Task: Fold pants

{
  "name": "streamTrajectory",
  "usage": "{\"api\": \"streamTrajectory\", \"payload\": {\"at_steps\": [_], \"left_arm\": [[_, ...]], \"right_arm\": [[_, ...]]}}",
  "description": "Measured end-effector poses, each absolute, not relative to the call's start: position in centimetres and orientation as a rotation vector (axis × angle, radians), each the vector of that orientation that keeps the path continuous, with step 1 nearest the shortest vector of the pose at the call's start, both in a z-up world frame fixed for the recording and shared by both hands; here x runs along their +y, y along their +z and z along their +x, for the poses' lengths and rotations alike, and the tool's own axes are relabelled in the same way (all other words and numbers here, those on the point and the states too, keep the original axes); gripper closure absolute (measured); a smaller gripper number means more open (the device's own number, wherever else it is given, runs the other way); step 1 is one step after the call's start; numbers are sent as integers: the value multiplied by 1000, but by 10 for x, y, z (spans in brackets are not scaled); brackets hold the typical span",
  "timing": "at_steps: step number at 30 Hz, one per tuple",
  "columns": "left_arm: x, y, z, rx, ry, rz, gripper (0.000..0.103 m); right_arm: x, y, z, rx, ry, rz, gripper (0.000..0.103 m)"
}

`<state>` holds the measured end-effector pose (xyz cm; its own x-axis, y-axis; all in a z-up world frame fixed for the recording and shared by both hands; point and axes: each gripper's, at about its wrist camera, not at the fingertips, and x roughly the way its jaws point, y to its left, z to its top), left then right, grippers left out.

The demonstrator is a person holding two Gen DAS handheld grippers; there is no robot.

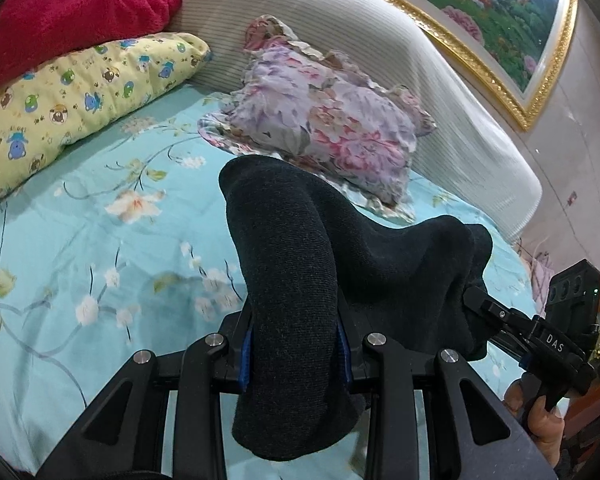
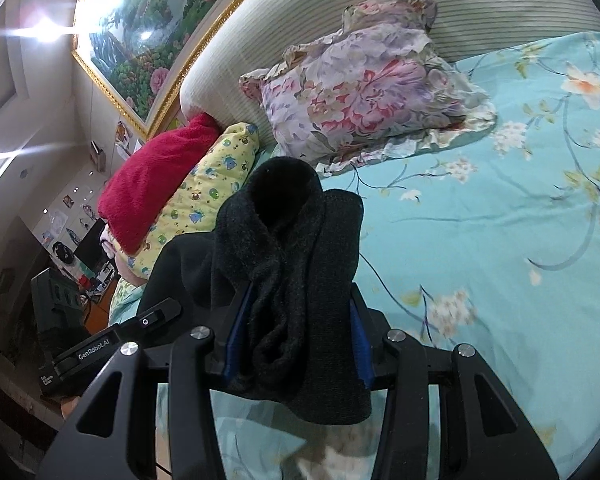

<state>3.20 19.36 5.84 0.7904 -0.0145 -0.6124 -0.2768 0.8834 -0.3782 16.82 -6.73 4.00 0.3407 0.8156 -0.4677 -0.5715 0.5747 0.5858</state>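
1. My left gripper (image 1: 296, 344) pinches a bunched fold of the dark pants (image 1: 300, 264).
2. My right gripper (image 2: 296, 344) pinches another fold.
3. The pants hang lifted above the bed (image 1: 100, 240), near its headboard (image 1: 340, 20) edge.

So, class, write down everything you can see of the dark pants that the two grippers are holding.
The pants are dark charcoal, almost black, in a soft ribbed knit that looks fleecy inside. They are bunched into thick folds and lifted above the bedsheet. The left gripper is shut on one bunch and the right gripper on another, blue pads pressing both sides. Cloth sags between the grippers; loose ends hang below the jaws.
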Motion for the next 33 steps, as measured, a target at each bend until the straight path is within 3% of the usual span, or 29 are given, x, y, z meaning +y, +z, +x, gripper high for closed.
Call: {"api": "streamTrajectory", "payload": {"at_steps": [21,26,30,33], "left_arm": [[234,14,90,747,213,-454,70],[237,4,90,767,247,-429,48],[239,-3,90,774,263,-409,39],[241,-9,92,779,275,-391,34]], "right_arm": [[-21,-9,236,934,931,329,56],[-23,-17,242,954,886,311,48],[-28,-22,244,940,876,295,47],[-32,-26,246,924,857,275,41]]}}
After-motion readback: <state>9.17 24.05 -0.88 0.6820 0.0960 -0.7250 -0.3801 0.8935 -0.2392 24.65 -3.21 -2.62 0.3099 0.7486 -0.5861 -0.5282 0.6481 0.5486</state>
